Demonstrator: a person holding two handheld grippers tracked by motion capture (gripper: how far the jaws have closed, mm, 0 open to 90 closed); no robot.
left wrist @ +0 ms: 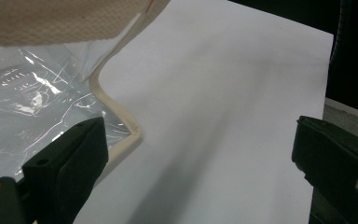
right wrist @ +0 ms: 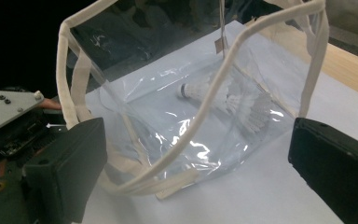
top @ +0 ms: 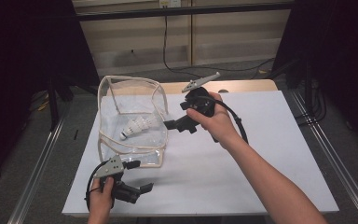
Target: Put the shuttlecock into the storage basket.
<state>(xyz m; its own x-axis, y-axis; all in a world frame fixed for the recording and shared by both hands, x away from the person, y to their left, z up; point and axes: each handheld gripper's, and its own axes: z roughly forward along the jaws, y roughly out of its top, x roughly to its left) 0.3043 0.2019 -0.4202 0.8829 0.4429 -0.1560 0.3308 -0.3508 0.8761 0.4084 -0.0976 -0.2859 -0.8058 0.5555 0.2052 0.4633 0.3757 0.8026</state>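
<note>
the shuttlecock (top: 135, 127) already lies on its side inside the clear pouch (top: 131, 84), cork end toward 8 o'clock in the high view, so the loading part looks done; what seems left is closing or tidying the pouch, whose beige-trimmed mouth stands open and unzipped. the right gripper (top: 177, 124) hovers just outside the pouch's right wall, jaws spread wide and empty, with the shuttlecock at about 9 o'clock from it, near but apart, the clear wall between them. in the right gripper view the shuttlecock (right wrist: 233, 100) sits at 12 o'clock past the pouch's trim. the left gripper (top: 140, 188) rests low on the white board (top: 261, 154), also spread and holding nothing, with the pouch's near corner at about 12 o'clock and the shuttlecock farther that way.
</note>
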